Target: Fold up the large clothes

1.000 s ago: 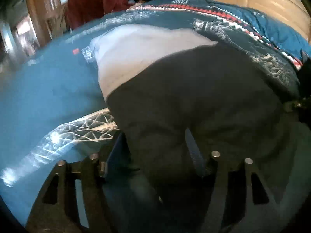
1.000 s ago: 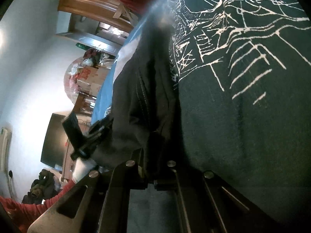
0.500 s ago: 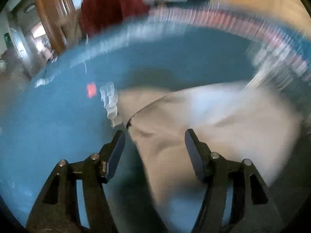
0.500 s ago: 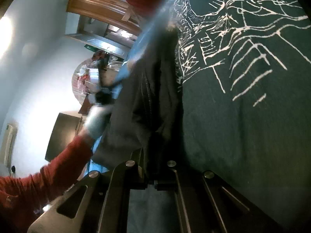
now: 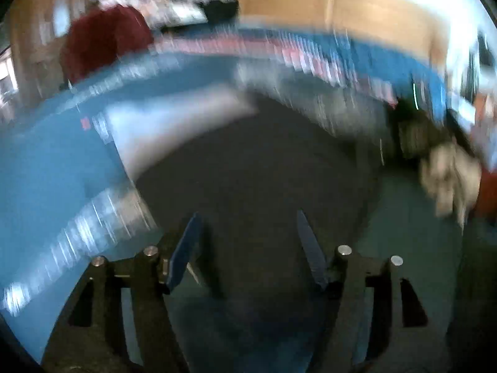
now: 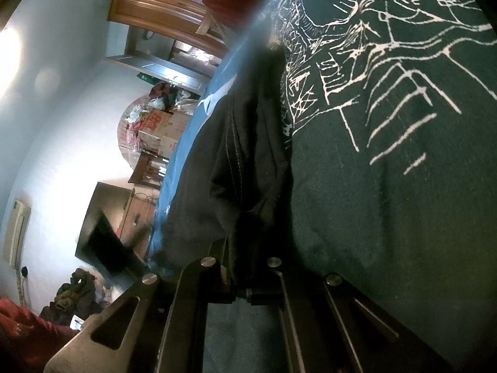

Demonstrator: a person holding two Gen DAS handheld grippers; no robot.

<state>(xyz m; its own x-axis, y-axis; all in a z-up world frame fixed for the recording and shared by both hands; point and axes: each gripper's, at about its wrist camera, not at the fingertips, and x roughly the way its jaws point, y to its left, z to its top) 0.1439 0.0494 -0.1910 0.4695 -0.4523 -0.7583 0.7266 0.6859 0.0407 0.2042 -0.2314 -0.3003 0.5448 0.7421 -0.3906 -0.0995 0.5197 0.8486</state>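
Observation:
A large dark grey garment lies spread on the blue bedspread, its far part lit pale. My left gripper hovers over the near part of it, open, with nothing between the blue pads; this view is blurred by motion. In the right wrist view the camera is rolled sideways. My right gripper is shut on a bunched, stitched edge of the dark garment, which rises from the jaws. Beside it runs dark teal patterned bedding.
A dark red cloth heap sits at the bed's far left, under a wooden headboard. A gloved hand with a red sleeve shows at the right. Off the bed lie a wooden wardrobe, cardboard boxes and a dark screen.
My left gripper swung forward over the pale part of the garment and back above its dark near part, staying open. The right gripper stayed shut on the edge.

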